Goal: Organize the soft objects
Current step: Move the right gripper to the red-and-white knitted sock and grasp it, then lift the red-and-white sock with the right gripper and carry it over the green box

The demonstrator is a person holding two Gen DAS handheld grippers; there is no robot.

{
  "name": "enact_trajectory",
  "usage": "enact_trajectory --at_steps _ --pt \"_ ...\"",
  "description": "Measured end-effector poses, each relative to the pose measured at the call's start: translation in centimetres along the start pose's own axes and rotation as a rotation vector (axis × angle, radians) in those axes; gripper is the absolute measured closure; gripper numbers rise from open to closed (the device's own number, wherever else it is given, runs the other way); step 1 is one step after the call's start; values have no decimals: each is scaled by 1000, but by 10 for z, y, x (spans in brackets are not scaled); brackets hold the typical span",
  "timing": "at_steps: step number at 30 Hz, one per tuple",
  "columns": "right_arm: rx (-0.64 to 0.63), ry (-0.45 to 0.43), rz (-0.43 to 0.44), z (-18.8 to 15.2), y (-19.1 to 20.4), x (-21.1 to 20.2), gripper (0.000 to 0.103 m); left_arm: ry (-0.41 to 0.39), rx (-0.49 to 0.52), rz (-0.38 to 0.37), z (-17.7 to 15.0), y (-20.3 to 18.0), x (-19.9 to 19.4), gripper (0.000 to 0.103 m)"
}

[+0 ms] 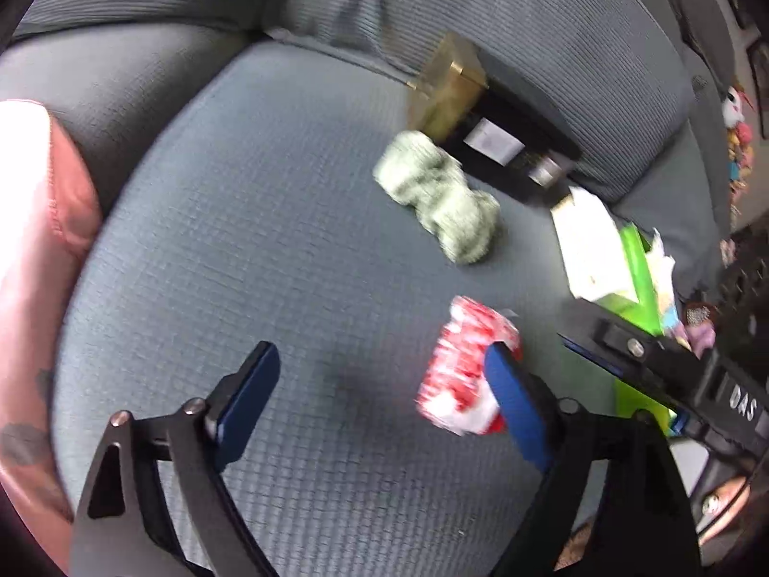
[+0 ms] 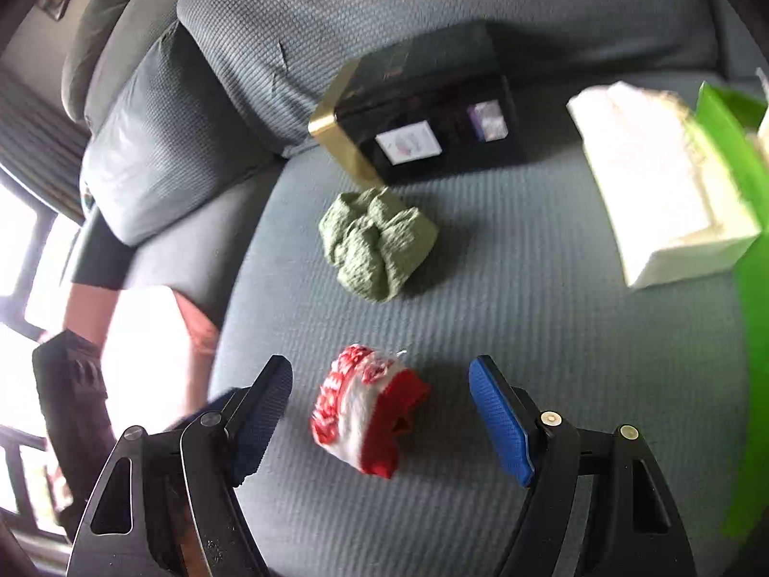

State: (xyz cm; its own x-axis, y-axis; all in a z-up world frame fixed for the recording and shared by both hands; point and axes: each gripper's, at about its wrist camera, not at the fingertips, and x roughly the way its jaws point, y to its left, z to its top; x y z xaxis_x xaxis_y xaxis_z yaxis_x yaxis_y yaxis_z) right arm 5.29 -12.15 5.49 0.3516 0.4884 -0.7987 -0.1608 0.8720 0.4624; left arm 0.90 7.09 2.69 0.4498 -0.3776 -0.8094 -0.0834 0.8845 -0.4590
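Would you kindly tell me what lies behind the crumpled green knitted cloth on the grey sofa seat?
Directly behind the crumpled green knitted cloth stands a black box with a gold end, resting against the grey sofa backrest. Whatever sits behind that box is covered.

White letters reading "DAS" stand on the black body of the right gripper (image 1: 735,404), seen at the right edge of the left wrist view; the black box (image 2: 432,110) with the gold end carries two pale labels (image 2: 408,143), but their print is too blurred to read; nothing else legible shows in either view.
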Motion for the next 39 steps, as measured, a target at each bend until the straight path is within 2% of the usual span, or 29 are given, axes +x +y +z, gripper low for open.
enact_trajectory --at_steps 2,3,5,8,10,11,14,16,18,21,22,27,35,39 --pt "24 15 37 1 -2 5 26 26 3 -25 -2 -5 7 26" --pt "29 20 67 1 -1 8 26 35 1 -38 -3 -7 9 32" --pt "60 28 127 2 -3 12 26 61 -6 -78 -5 -10 15 34" --pt "82 40 103 2 -5 19 28 75 6 -121 -8 -16 18 36" --pt "86 60 76 1 -6 25 34 94 22 -143 -9 -20 21 39" --pt "85 77 77 0 -6 28 37 109 25 -152 -10 -21 25 46" --pt "86 110 90 -2 -7 37 46 144 37 -142 -11 -23 35 59" --pt "83 133 88 -4 -7 43 49 132 44 -139 -9 -25 38 60" --pt "76 149 80 -6 -5 51 49 138 34 -168 -7 -26 42 64" --pt "101 171 141 -7 -3 62 49 141 22 -197 -5 -26 44 65" --pt "92 167 128 -7 0 63 49 140 26 -220 -4 -27 43 65" --pt "51 110 130 -8 16 49 50 67 59 -252 -5 -30 20 65" --pt "-28 -69 151 -8 39 0 50 -122 139 -303 -13 -39 -27 65" --pt "-76 -158 146 -8 47 -22 50 -172 160 -351 -14 -38 -41 66"
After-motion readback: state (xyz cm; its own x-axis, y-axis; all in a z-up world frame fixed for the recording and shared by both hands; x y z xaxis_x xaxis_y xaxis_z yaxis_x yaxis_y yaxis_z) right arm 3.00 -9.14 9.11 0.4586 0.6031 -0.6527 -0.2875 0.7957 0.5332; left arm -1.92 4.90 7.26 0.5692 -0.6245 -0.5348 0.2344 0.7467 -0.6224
